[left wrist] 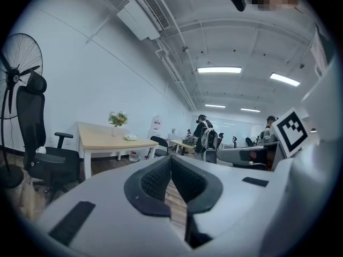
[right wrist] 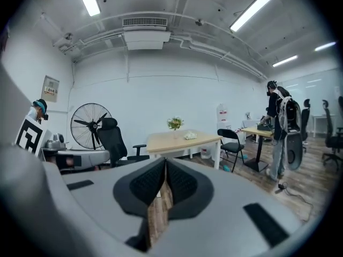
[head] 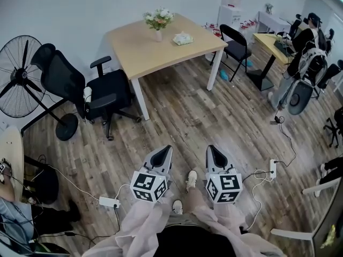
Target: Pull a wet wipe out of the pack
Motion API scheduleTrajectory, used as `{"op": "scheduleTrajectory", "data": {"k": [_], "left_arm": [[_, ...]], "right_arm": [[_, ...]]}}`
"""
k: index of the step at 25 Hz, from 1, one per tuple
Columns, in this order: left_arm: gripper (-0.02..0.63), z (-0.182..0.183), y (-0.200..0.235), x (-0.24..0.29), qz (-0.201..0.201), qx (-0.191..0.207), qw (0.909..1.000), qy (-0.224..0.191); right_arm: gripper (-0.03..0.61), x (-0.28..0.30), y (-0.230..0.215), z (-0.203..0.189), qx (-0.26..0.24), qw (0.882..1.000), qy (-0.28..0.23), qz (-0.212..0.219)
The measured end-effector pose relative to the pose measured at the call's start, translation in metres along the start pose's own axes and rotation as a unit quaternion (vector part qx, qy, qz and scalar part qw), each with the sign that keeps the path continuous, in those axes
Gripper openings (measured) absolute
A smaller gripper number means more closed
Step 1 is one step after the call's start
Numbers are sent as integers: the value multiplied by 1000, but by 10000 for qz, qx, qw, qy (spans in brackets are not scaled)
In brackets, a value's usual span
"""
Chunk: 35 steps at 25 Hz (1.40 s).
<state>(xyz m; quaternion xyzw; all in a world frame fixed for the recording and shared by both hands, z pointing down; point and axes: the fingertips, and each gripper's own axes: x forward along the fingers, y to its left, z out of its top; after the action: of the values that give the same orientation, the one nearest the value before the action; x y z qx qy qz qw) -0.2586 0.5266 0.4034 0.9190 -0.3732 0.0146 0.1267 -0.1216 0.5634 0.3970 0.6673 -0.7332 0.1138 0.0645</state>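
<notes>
Left gripper (head: 166, 150), right gripper (head: 211, 150) — jaws together (nothing between) — wipe pack (head: 183, 38) well apart

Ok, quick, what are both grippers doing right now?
Left gripper: jaws shut, holding nothing.
Right gripper: jaws shut, holding nothing.

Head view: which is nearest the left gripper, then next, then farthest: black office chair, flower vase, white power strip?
1. White power strip, low down, just left of the left gripper.
2. Black office chair, ahead and left.
3. Flower vase, on the far table.
</notes>
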Motion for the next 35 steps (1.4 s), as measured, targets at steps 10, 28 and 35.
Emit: {"op": "scheduleTrajectory", "data": {"k": [10,28,35], "left_arm": [[12,7,21,31,178,96,9998,19],[12,35,93,156,752,242,9968,106],[12,44,115,202,949,238,9952,66]], "right_arm": [[18,27,-26,8,30,9999,-30,-94],[15,161,-96,46,137,9996,4,242],[15,213,-119,64,53,9993,-17,365]]}}
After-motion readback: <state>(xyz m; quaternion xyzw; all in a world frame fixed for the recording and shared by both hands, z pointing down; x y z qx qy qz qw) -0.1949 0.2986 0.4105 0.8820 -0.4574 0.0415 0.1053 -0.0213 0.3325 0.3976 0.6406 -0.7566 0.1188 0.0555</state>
